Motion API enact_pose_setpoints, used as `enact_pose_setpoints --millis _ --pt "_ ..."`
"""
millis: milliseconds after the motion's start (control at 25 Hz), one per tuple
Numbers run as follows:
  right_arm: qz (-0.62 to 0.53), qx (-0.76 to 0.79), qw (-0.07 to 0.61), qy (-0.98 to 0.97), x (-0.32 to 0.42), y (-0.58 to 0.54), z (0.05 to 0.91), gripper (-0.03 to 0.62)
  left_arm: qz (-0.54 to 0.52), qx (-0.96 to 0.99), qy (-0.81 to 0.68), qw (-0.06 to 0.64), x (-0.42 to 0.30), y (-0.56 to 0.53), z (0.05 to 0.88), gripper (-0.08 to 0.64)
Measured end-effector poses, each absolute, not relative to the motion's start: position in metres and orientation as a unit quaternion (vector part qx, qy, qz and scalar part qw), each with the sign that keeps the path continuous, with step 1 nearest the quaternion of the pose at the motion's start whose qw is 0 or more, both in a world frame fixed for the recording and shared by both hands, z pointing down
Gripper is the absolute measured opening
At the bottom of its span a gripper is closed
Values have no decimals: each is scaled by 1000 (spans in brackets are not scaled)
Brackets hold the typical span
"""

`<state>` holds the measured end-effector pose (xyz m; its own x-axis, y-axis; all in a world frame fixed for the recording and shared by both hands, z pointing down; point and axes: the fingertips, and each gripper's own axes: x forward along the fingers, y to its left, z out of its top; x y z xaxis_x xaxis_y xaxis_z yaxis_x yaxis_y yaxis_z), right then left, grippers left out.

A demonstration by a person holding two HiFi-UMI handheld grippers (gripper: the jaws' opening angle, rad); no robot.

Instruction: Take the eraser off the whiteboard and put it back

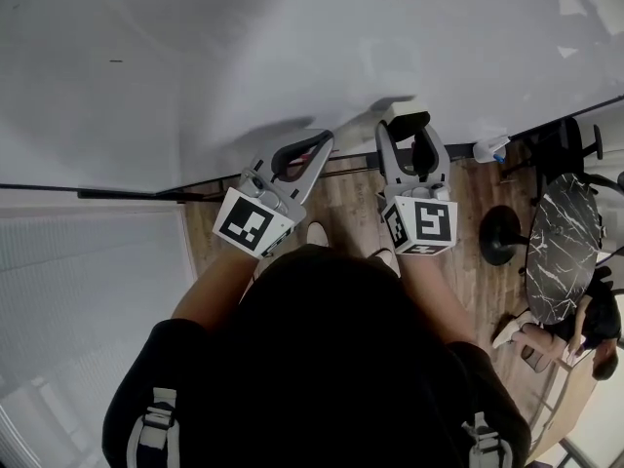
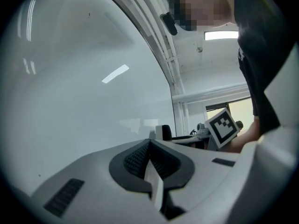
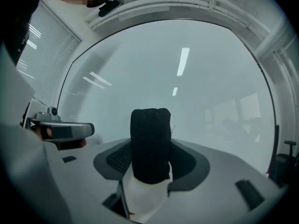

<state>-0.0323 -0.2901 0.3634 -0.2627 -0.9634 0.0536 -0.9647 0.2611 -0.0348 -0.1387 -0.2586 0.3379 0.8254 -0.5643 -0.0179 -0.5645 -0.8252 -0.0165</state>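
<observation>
Seen from the head view, the whiteboard (image 1: pixel 292 37) fills the upper half of the frame, and both grippers point at its lower edge near the centre. The right gripper (image 1: pixel 409 133), just right of centre, is clenched on the eraser (image 1: pixel 403 113), whose pale body shows at the jaw tips against the board. In the right gripper view the eraser (image 3: pixel 149 143) stands upright in the middle of the frame, its black felt face toward the camera and its white body below, with a ribbed pad pressed to each side. It sits very close to the board, but whether it touches the surface cannot be made out. The left gripper (image 1: pixel 320 142), left of centre and angled toward the upper right, holds nothing; in its own view the left gripper (image 2: pixel 149 146) has its jaws drawn together, pad against pad, low in the frame with the whiteboard (image 2: pixel 70 78) filling the left side. At the right edge of the head view a dark marbled round table (image 1: pixel 558 252) stands on the wooden floor (image 1: pixel 341 198), well apart from the grippers.
</observation>
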Motion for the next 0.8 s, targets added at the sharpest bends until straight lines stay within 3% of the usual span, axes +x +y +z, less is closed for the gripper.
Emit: enact_pose_setpoints --millis 520,800 --pt "25 640 13 -768 -48 -308 374 224 6 -958 288 -8 -158 -274 351 5" --pt "34 627 7 -778 -48 -306 375 282 -2 -957 290 -11 -157 -269 361 5"
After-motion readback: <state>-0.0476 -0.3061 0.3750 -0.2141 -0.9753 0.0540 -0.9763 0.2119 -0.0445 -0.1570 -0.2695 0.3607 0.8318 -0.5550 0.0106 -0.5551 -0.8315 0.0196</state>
